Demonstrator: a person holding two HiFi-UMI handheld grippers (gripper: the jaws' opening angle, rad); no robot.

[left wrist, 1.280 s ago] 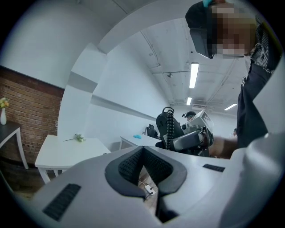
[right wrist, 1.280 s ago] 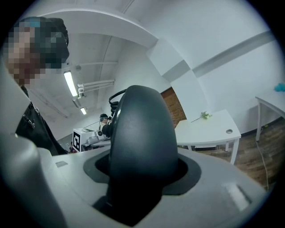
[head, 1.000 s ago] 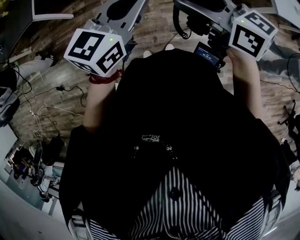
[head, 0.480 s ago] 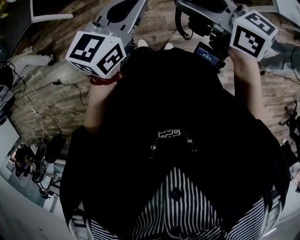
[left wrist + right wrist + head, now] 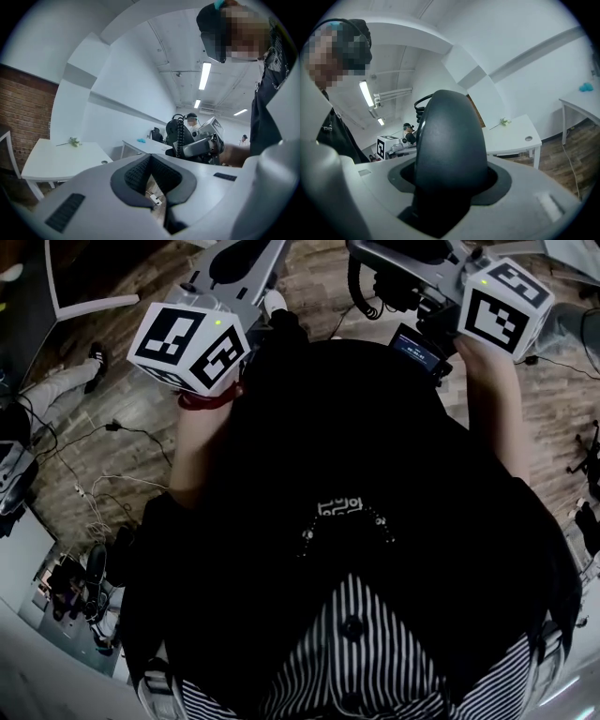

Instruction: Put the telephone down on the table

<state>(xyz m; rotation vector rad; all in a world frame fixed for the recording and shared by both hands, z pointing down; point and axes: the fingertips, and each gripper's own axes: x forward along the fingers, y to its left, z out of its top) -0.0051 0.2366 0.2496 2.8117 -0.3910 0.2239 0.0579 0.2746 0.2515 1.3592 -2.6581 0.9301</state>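
I hold both grippers up at chest height. The black telephone handset [image 5: 447, 140] fills the right gripper view, and my right gripper [image 5: 446, 178] is shut on it. From the left gripper view the handset [image 5: 177, 132] shows with its coiled cord hanging, held by the right gripper [image 5: 202, 145]. In the head view the cord [image 5: 358, 285] dangles at the top beside the right gripper's marker cube [image 5: 504, 304]. My left gripper [image 5: 152, 187] is shut with nothing between its dark pads; its marker cube [image 5: 190, 343] sits at the upper left.
A white table [image 5: 58, 158] with a small flower sprig [image 5: 72, 140] stands by the brick wall; it shows too as the table [image 5: 513, 136] in the right gripper view. More white tables [image 5: 143, 146] lie farther back. Cables [image 5: 89, 474] trail over the wooden floor.
Both grippers keep the same pose before my chest. The floor and cables below have slid in the head view, so my body has shifted.
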